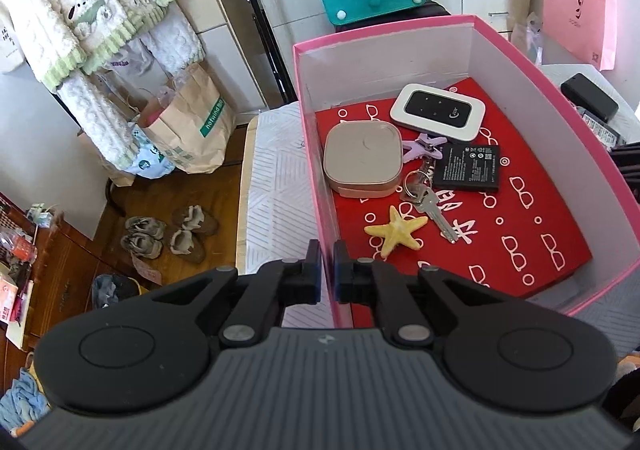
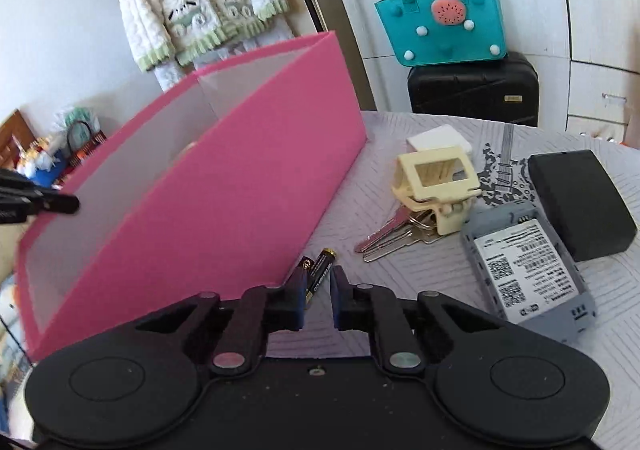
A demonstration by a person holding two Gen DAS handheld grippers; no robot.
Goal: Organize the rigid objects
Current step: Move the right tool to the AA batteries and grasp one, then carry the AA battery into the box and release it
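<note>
My left gripper (image 1: 327, 264) is shut on the left wall of the open pink box (image 1: 560, 90), its fingers astride the rim. On the box's red lining lie a white pocket router (image 1: 438, 112), a beige square case (image 1: 362, 158), a purple clip (image 1: 424, 146), a black battery pack (image 1: 468, 168), keys (image 1: 428, 202) and a yellow starfish (image 1: 394, 230). In the right wrist view, my right gripper (image 2: 319, 288) is low over the table beside the pink box (image 2: 224, 186), its pads closed against a black AA battery (image 2: 322, 270). A second battery (image 2: 305, 264) lies half hidden behind the left finger.
To the right on the tablecloth lie a cream key holder (image 2: 436, 178) with keys (image 2: 384, 240), a grey device back (image 2: 524, 270), a black block (image 2: 580, 202) and a white pad (image 2: 438, 138). A teal bag (image 2: 444, 22) stands on a black suitcase (image 2: 472, 90) behind the table.
</note>
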